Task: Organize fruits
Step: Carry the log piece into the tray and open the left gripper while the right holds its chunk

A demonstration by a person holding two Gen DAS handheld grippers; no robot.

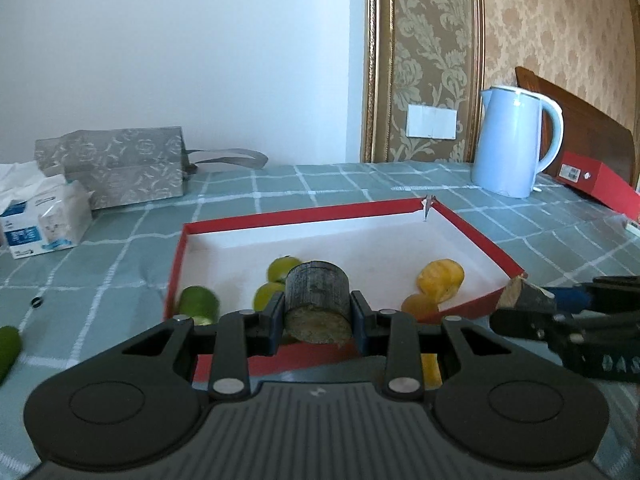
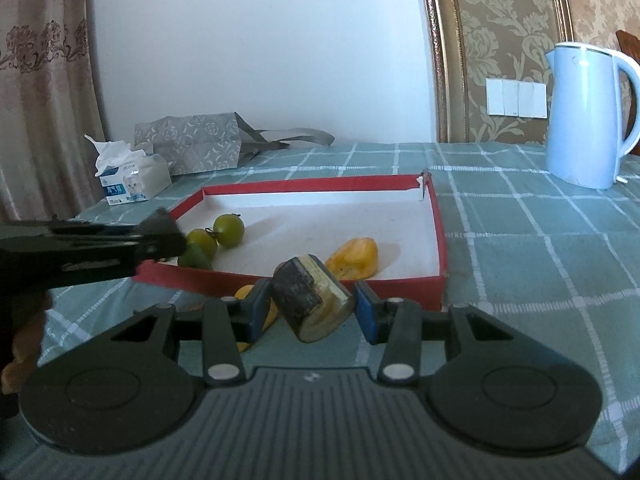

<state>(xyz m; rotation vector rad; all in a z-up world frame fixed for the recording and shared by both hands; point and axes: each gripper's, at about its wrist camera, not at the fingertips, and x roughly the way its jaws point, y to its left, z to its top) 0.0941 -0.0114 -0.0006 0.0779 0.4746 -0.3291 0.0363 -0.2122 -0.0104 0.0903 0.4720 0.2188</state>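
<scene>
Left wrist view: nearest the lens, the left gripper (image 1: 318, 312) is clamped on a short dark cylinder chunk (image 1: 318, 302), its pale cut end facing the camera and a blue pad pressing on each side. At about three o'clock the right gripper (image 1: 520, 298) reaches in from the edge, also carrying a dark piece with a pale face.

Beyond the fingers lies the red tray (image 1: 280, 216) with its white floor. In it sit green round fruits (image 1: 282, 268) toward eleven o'clock of the held chunk and a yellow fruit (image 1: 440, 278) toward one o'clock. Another green fruit (image 1: 198, 302) lies at the tray's left wall (inside or outside, I cannot tell), and one more (image 1: 8, 344) rests on the checked tablecloth (image 1: 120, 248) at nine o'clock.

In the right wrist view, that gripper holds its own dark cylinder piece (image 2: 310, 298) tilted between its blue pads, just in front of the tray's near wall.

Farther back stand a tissue pack (image 1: 40, 224) and a grey patterned bag (image 1: 120, 164) at ten o'clock, and a pale blue kettle (image 1: 516, 140) at two o'clock.
</scene>
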